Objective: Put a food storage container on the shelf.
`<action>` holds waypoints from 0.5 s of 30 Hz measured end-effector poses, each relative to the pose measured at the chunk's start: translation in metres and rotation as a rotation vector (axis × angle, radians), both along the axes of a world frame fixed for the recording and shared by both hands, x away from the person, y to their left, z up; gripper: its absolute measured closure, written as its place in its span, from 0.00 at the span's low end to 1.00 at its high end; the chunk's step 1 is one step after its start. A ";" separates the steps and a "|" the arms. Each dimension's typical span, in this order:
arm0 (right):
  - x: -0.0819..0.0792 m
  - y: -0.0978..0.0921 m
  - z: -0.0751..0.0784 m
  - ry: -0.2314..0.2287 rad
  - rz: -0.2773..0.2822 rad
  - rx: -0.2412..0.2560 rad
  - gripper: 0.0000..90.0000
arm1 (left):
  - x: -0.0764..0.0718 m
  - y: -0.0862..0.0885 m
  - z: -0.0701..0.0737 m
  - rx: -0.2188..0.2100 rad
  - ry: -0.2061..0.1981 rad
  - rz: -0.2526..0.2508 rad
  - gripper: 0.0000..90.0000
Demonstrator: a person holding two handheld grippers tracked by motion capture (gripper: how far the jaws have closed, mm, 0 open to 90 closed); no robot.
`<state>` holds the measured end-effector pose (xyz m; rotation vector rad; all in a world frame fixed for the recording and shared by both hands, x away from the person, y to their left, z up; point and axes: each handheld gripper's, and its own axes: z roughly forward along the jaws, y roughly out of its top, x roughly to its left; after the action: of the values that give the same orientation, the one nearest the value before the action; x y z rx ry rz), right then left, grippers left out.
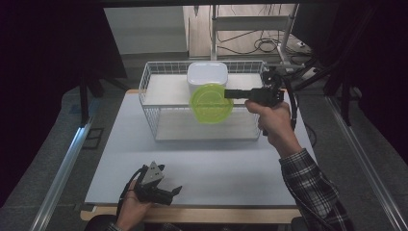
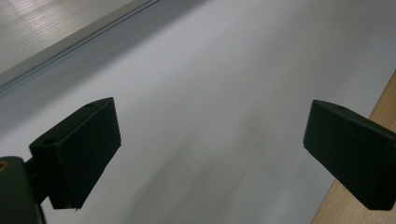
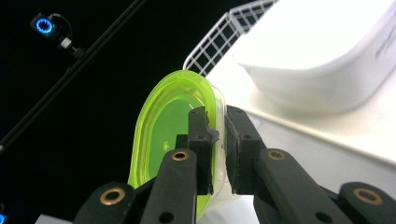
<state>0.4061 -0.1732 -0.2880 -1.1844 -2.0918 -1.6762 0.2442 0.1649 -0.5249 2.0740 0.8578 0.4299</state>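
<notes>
Right tool [image 3: 217,140] pinches green lid [image 1: 210,104] over wire basket [image 1: 154,120], seemingly near white container [image 1: 207,74]; left tool [image 2: 210,149] gapes empty.

The left claw [image 2: 212,154], its two black jaws spread wide apart, hangs over a pale grey table [image 2: 224,70] beside its wooden edge [image 2: 373,105].

Right gripper [image 1: 230,93] held out level at arm's length, jaws pinched close, plaid-sleeved forearm [image 1: 308,183] extended, left gripper [image 1: 174,192] low near the body, jaws spread wide.
</notes>
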 end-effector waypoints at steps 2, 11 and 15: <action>0.003 0.001 0.006 -0.005 -0.014 -0.001 0.91 | 0.000 0.000 0.000 0.003 0.000 -0.001 0.04; 0.024 0.009 0.024 -0.010 -0.099 0.027 0.91 | 0.000 0.000 0.000 0.003 0.002 -0.005 0.04; 0.034 0.016 0.031 -0.016 -0.147 0.031 0.91 | 0.000 0.000 0.000 0.006 0.003 -0.007 0.04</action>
<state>0.4405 -0.1575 -0.2569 -1.3490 -2.0250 -1.7790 0.2441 0.1653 -0.5246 2.0828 0.8514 0.4263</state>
